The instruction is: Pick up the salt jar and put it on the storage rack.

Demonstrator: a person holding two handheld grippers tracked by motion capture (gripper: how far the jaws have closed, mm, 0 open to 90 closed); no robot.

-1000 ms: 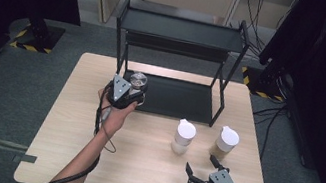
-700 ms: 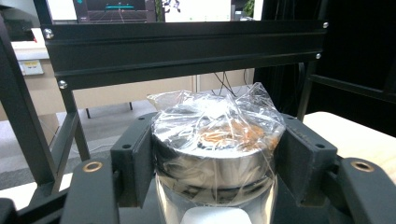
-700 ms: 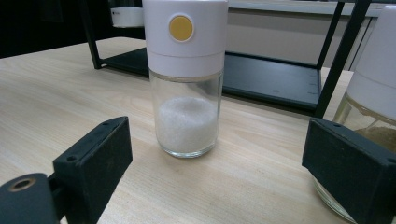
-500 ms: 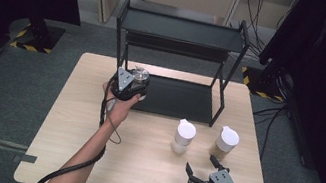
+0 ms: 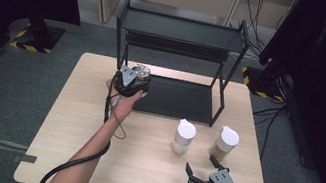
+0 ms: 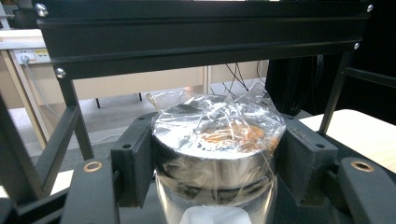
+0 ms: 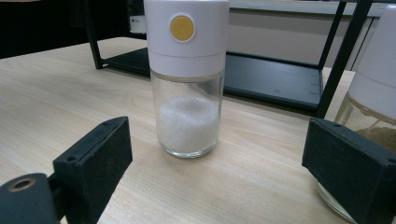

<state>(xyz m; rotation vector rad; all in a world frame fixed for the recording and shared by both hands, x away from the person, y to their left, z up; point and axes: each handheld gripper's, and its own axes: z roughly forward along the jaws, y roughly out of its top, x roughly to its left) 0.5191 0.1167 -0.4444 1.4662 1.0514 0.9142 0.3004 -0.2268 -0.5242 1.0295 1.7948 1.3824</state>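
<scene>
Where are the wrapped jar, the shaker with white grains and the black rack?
wrapped jar [image 6: 212,154], left gripper view, its metal lid band.
shaker with white grains [image 7: 187,126], right gripper view, its glass body.
black rack [image 5: 182,29], high view, its top shelf.

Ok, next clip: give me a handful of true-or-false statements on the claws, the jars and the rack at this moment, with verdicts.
1. The left claw is shut on a plastic-wrapped jar. True.
2. The wrapped jar is held at the black rack, near its lower shelf. True.
3. The right claw grips the white-capped shaker. False: its jaws stand open, the shaker ahead of them untouched on the table.
4. The shaker with white grains lies on its side. False: it stands upright.
5. A second white-capped shaker stands beside the first one on the table. True.
6. The rack's top shelf carries several jars. False: nothing is seen on it.
</scene>
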